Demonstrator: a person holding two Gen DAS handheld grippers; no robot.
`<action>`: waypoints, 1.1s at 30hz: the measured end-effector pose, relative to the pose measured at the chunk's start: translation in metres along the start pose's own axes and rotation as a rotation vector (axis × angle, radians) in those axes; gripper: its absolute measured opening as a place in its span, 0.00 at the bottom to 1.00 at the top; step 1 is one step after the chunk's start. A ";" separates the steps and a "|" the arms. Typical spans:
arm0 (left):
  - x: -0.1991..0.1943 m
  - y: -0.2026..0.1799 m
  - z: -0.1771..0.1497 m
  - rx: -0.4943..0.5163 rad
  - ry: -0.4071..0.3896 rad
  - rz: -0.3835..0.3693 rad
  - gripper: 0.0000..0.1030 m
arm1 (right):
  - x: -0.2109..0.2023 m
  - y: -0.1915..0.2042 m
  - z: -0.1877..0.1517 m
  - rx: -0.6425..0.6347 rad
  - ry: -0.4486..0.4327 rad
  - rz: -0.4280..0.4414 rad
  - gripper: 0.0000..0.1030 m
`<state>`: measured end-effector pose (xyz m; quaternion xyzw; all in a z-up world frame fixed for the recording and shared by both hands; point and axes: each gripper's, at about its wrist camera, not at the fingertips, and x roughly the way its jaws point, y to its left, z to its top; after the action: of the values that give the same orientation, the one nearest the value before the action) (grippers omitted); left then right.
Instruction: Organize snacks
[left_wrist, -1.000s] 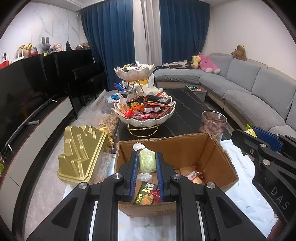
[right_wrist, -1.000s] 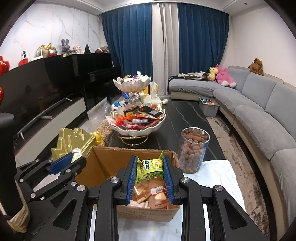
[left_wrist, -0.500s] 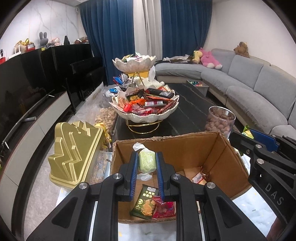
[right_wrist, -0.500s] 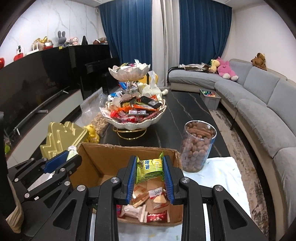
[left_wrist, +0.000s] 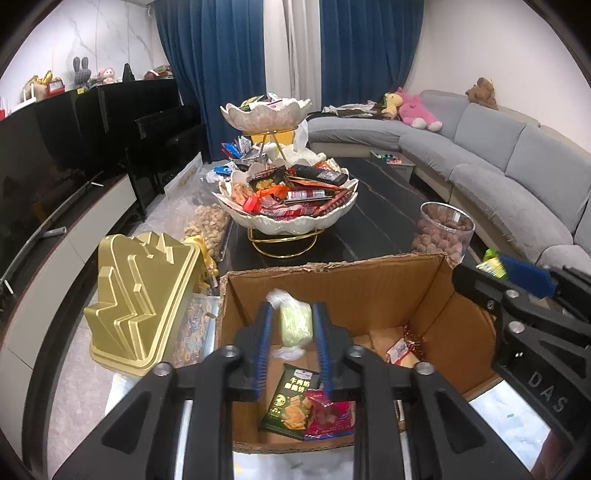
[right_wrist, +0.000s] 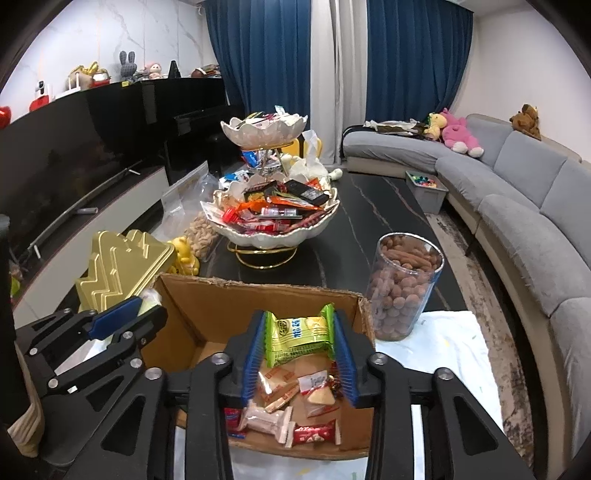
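Cardboard box (left_wrist: 369, 291): sits open at the near end of the table on a white cloth (right_wrist: 454, 354), with both grippers poised over it.
Left gripper (left_wrist: 291, 343): over the left half of the box; jaws are opening around a pale green wrapped snack (left_wrist: 295, 323), which sits between the blue pads with a sliver of gap on each side, so the grip looks let go or nearly so.
Right gripper (right_wrist: 300, 354): over the right half of the box; jaws are opening too, with a yellow-green snack packet (right_wrist: 301, 336) spanning the space between them. Whether the pads are touching its crimped ends I cannot tell.
Already in the box: a dark green cracker packet (left_wrist: 290, 402) and a red packet (left_wrist: 332, 413) at the near left; several small wrapped biscuits (right_wrist: 277, 384) and a red bar (right_wrist: 314, 434) at the near right.
Progress, as I judge it: well under way, with this pair of snacks at the point of being dropped in.
Left to do: plenty, by the look of it. The two-tier shell bowl stand (left_wrist: 288, 218) farther along the dark table is heaped with wrappers, and loose packets lie behind it.
Untouched nearby: a clear jar of brown coated nuts (right_wrist: 404, 284) just right of the box, a gold tin (left_wrist: 144, 295) to its left.
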<state>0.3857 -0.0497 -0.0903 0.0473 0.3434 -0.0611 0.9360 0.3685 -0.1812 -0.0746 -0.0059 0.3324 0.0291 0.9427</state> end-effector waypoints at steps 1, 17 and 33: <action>-0.001 0.001 0.000 -0.001 -0.002 0.001 0.39 | -0.001 -0.001 0.000 0.003 -0.002 -0.004 0.42; -0.033 0.013 -0.002 -0.025 -0.052 0.075 0.89 | -0.029 -0.007 0.006 0.038 -0.046 -0.048 0.75; -0.087 0.017 -0.011 -0.042 -0.101 0.091 0.96 | -0.084 -0.003 -0.004 0.037 -0.093 -0.076 0.79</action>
<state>0.3152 -0.0239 -0.0414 0.0398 0.2945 -0.0135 0.9547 0.3012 -0.1883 -0.0250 0.0004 0.2883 -0.0126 0.9574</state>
